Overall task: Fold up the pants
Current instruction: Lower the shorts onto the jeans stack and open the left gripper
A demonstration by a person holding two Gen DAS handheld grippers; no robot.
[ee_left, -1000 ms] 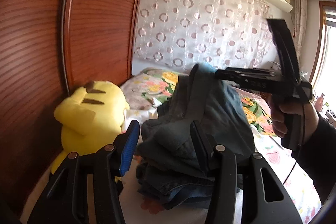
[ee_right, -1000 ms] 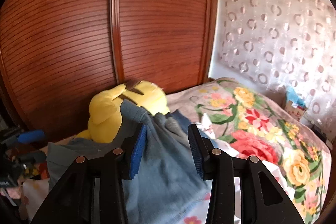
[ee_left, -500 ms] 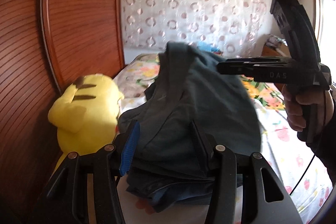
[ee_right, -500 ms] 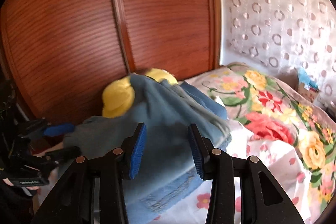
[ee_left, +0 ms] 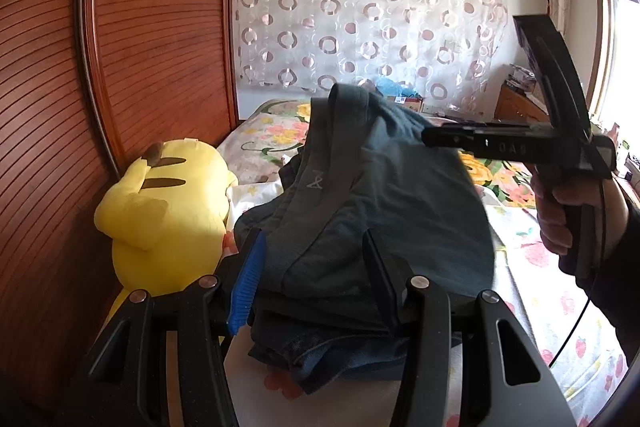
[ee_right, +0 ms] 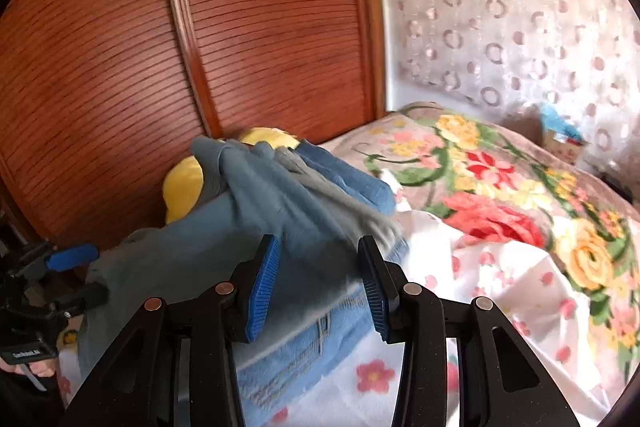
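Folded grey-blue pants (ee_left: 400,195) with a wide waistband hang between both grippers over a stack of folded jeans (ee_left: 320,359) on the bed. My left gripper (ee_left: 316,279) is shut on the near end of the pants, and the cloth fills the gap between its pads. In the left wrist view my right gripper (ee_left: 432,138) comes in level from the right and grips the far edge. The right wrist view shows the same pants (ee_right: 256,227) bunched between the fingers of my right gripper (ee_right: 318,283), with the left gripper (ee_right: 86,273) at the far left on the other end.
A yellow plush toy (ee_left: 160,219) lies against the wooden slatted wardrobe doors (ee_left: 52,147), left of the stack. A floral blanket (ee_right: 500,179) covers the bed to the right, over a white flowered sheet (ee_right: 480,287). A dotted curtain (ee_left: 360,27) hangs behind.
The pants, held up in a bunch a second ago, have come down and spread flatter over the jeans stack. Both grippers sank slightly and rolled, with their grip unchanged.
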